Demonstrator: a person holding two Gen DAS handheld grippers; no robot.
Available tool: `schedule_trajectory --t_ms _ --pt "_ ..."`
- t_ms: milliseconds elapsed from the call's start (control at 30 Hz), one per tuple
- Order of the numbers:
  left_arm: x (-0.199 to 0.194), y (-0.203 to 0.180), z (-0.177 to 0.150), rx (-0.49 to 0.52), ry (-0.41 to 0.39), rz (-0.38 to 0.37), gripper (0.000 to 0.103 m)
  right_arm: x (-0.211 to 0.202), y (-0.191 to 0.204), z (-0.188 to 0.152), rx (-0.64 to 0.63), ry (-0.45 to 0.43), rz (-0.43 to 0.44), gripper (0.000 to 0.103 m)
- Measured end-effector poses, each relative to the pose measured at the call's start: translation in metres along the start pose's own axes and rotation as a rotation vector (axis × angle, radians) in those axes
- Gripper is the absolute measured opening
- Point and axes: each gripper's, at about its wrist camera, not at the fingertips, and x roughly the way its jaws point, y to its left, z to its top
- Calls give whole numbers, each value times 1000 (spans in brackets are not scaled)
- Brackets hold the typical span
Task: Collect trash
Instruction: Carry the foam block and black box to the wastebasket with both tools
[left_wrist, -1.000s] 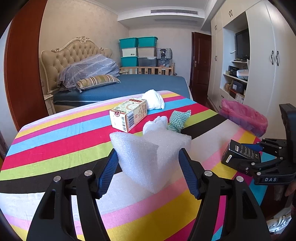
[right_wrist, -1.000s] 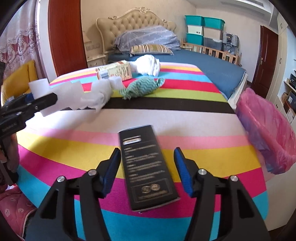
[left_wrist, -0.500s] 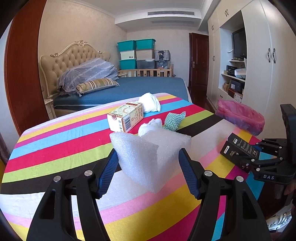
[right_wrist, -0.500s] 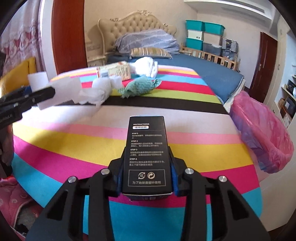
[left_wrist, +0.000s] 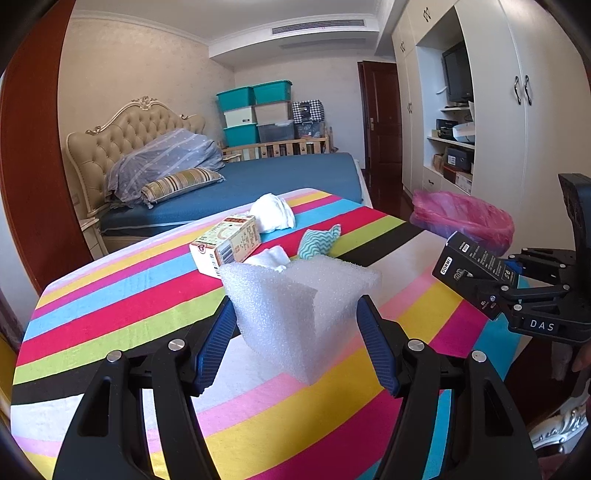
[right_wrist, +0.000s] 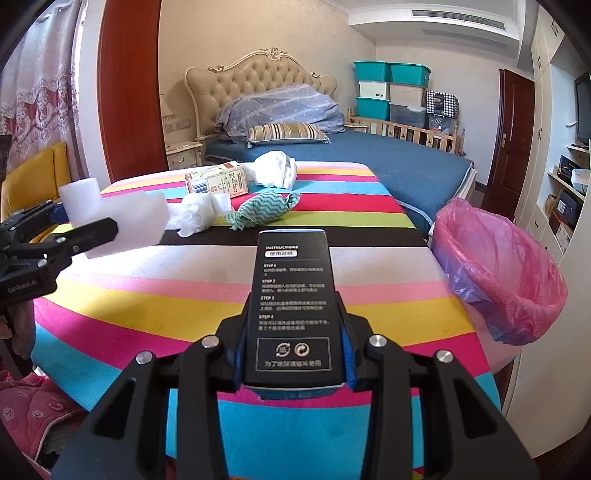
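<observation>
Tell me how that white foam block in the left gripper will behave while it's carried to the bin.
The foam block looks like porous packing foam, so probably very light for its bulk. The left gripper spans it with wide jaws; it likely gives a little under pressure rather than cracking. Its chunky, angular shape shouldn't roll, though being so light it might bounce off the pink-lined bin.

White foam block (left_wrist: 299, 314) between hand-held gripper (left_wrist: 295, 343) pads

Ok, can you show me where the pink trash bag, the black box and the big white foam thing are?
pink trash bag (right_wrist: 517, 273), right wrist view, on its crinkly near side.
black box (right_wrist: 291, 306), right wrist view, on its printed top face.
white foam block (left_wrist: 295, 306), left wrist view, on its front face.
</observation>
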Motion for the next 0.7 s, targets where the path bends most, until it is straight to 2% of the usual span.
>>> schedule_trajectory --t_ms 367,700 --pt "3 -16 -2 18 14 -27 63 -11 -2 -2 10 -25 5 37" --pt "21 -34 5 40 45 -66 63 -19 -24 -8 68 -52 -26 37"
